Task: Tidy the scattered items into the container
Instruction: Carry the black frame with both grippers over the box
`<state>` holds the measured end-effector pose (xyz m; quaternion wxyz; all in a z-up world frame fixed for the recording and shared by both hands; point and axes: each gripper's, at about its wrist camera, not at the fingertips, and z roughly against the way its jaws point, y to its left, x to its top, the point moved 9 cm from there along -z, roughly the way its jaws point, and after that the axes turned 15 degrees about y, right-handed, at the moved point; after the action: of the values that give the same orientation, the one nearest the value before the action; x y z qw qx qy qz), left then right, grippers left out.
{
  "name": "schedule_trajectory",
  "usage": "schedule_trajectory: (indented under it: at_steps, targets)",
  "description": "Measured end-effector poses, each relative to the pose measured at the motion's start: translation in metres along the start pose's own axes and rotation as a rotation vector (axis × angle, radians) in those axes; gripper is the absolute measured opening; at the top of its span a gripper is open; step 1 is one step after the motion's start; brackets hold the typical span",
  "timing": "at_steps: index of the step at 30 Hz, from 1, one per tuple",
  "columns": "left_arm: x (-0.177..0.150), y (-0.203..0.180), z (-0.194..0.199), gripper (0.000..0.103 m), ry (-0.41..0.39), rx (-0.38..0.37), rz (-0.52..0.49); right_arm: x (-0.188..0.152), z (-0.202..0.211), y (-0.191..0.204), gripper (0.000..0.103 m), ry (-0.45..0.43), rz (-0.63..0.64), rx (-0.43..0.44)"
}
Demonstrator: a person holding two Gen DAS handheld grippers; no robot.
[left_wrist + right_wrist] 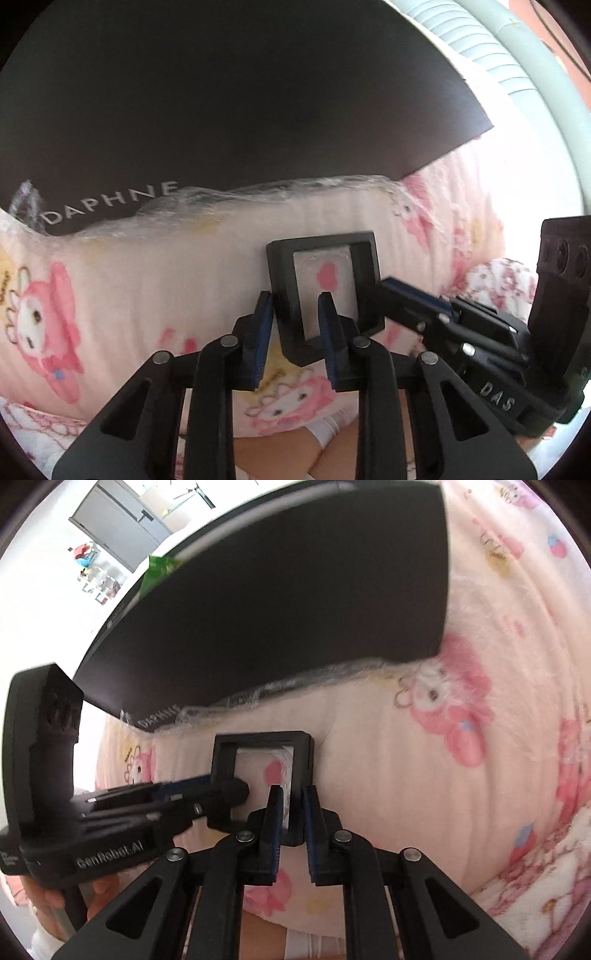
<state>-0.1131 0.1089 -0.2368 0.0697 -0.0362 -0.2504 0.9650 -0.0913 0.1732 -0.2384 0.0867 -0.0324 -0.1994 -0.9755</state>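
Through my left wrist camera I see the small black square frame (325, 291) with its clear window standing just past centre, toward one o'clock, held up over the pink cartoon-print blanket (147, 280). My left gripper (295, 317) has its blue-padded fingers (260, 332) set at a narrow gap around the frame's left rail, one pad outside the frame and one inside the window opening; the outer pad looks to be touching the rail, the inner one I cannot tell. At three o'clock the right gripper comes in from the side, reaching the frame's right rail. In my right wrist view the same frame (264, 764) sits at centre, and the right gripper (292, 805) has its fingers drawn in close on either side of the frame's right rail, pinching it. The left gripper enters there from nine o'clock, its tips at the frame's left side. Above the frame, from ten to one o'clock, lies the big black box (277, 602) lettered DAPHNE, resting on the blanket with a crinkled clear plastic wrap (280, 692) along its near edge.
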Motion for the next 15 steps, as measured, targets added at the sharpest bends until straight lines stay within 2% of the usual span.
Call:
schedule_trajectory:
  at_steps: [2,5,8,10,15]
  targets:
    - [0.001,-0.002,0.004,0.023,-0.005,-0.046,0.011,0.002,0.008,-0.004,0.009,-0.023,0.000,-0.008]
    - [0.004,0.010,0.012,0.023,-0.028,0.017,0.035,0.004,0.004,-0.011,0.009,-0.014,-0.021,-0.013]
    - [0.004,0.010,0.007,0.023,-0.012,0.021,0.040,0.000,-0.010,-0.016,0.009,0.031,-0.033,0.004]
    - [0.007,0.003,0.005,0.023,-0.007,0.034,0.016,0.000,-0.013,-0.016,0.009,0.033,-0.020,-0.019]
    - [-0.001,-0.002,0.021,0.024,-0.022,-0.014,-0.001,-0.001,0.003,-0.009,0.009,0.010,-0.005,-0.003]
